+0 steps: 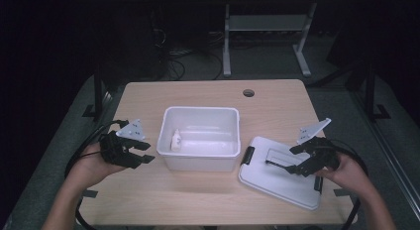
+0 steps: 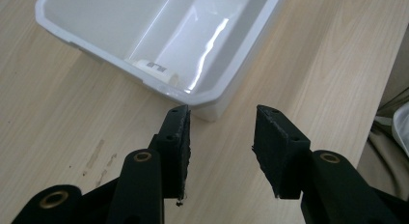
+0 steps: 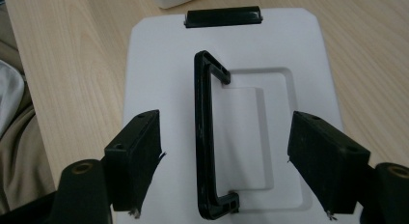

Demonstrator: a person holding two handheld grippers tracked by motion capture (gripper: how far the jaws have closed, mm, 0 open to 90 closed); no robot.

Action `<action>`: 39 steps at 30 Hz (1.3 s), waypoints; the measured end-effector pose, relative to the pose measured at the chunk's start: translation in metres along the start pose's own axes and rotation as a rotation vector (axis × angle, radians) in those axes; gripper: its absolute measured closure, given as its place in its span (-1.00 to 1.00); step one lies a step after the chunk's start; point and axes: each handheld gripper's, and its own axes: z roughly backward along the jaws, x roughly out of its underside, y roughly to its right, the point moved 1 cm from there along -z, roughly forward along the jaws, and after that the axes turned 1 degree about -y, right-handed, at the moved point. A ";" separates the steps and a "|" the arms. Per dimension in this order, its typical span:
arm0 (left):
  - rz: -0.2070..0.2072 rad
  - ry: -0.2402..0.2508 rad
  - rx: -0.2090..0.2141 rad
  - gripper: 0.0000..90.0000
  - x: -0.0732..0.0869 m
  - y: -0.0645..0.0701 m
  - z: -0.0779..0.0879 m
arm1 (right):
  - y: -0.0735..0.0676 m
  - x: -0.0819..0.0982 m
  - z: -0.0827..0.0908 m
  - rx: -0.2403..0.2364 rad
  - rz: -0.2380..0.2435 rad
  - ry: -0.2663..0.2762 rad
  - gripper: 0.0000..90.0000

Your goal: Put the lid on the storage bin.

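The left gripper [image 1: 144, 153] is held with its jaws spread and empty, just left of the white bin [image 1: 199, 160], near one of the bin's corners [image 2: 205, 105]. The right gripper [image 1: 280, 160], jaws likewise parted and grasping nothing, is poised over the white lid [image 1: 277, 183], which lies flat on the wooden table [image 1: 198, 200] just right of the bin. The lid's black handle [image 3: 205, 137] is seen between the spread jaws. A small white bottle [image 1: 176, 140] is seen inside the bin, against its left wall.
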 end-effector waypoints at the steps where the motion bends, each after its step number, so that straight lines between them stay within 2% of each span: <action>1: 0.001 0.003 -0.003 0.26 0.002 0.000 0.000 | 0.000 0.000 0.000 0.000 -0.001 0.001 -0.40; 10: 0.022 0.028 -0.016 0.24 0.020 0.005 0.001 | 0.000 0.000 0.002 0.006 -0.010 0.001 -0.40; 20: 0.034 0.030 -0.021 0.20 0.036 0.011 -0.002 | -0.001 -0.003 -0.002 -0.001 -0.006 -0.003 -0.40; 39: 0.090 0.033 0.020 -0.03 0.066 0.016 -0.032 | -0.003 -0.004 -0.007 -0.009 -0.011 -0.007 -0.39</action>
